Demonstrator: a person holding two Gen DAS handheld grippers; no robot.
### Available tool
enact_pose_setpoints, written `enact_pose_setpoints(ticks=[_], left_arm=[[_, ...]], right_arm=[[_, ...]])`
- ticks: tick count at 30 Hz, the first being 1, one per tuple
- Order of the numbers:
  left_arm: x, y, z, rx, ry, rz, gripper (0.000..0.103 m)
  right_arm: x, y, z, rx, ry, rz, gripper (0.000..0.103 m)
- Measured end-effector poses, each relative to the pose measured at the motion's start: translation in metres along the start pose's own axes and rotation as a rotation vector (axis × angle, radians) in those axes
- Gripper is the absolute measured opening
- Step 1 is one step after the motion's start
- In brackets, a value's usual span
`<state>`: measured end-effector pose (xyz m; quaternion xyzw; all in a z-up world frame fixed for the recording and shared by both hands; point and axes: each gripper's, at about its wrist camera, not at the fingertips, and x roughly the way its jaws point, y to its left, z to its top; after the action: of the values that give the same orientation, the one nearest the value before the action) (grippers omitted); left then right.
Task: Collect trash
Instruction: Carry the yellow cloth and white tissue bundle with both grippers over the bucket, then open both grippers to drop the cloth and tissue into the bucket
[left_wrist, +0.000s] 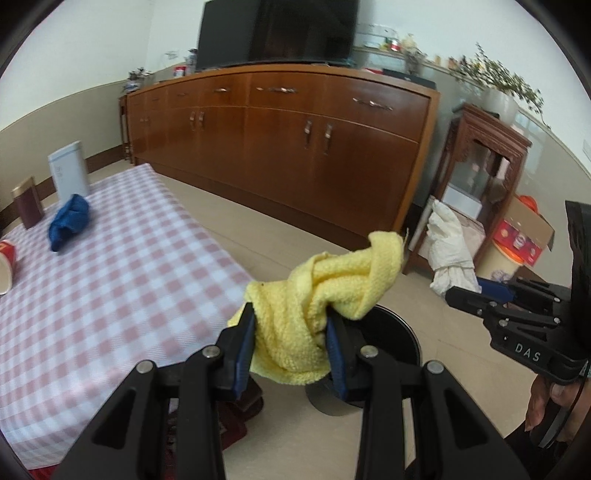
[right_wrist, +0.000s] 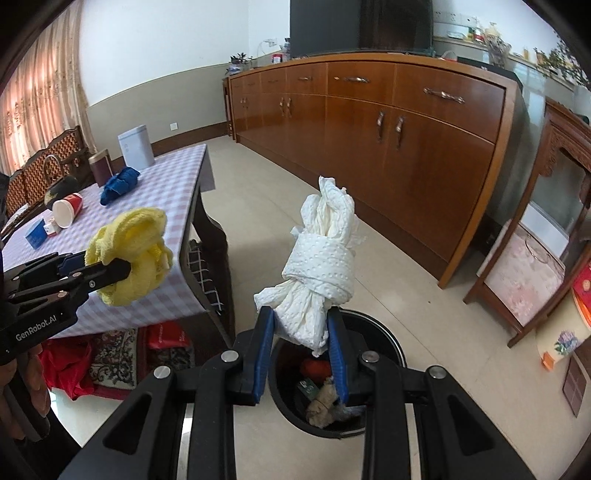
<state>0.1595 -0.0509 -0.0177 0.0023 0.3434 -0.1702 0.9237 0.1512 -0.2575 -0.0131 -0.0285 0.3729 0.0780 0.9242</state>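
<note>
Clamped between the right tool's (right_wrist: 301, 341) blue pads, a knotted white paper wad (right_wrist: 321, 266) hangs directly over the open trash bin (right_wrist: 388, 332), poised for dropping. Left tool (left_wrist: 291, 350) grips a yellow cloth (left_wrist: 321, 291) off the counter's (left_wrist: 110, 277) near corner, beside the bin.

Right gripper (right_wrist: 301, 350) clamping white paper wad (right_wrist: 321, 266), above trash bin (right_wrist: 388, 336)
</note>
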Motion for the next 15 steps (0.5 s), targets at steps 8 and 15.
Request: enact_pose_setpoints(ticks=[8, 15], left_arm=[[0.027, -0.035, -0.007, 0.048, 0.056, -0.059, 0.037], [0.052, -0.058, -0.016, 0.067, 0.110, -0.094, 0.037]], right_arm=[[0.003, -0.030, -0.020, 0.021, 0.039, -0.032, 0.030], [0.015, -0.051, -0.042, 0.028, 0.089, -0.037, 0.030]])
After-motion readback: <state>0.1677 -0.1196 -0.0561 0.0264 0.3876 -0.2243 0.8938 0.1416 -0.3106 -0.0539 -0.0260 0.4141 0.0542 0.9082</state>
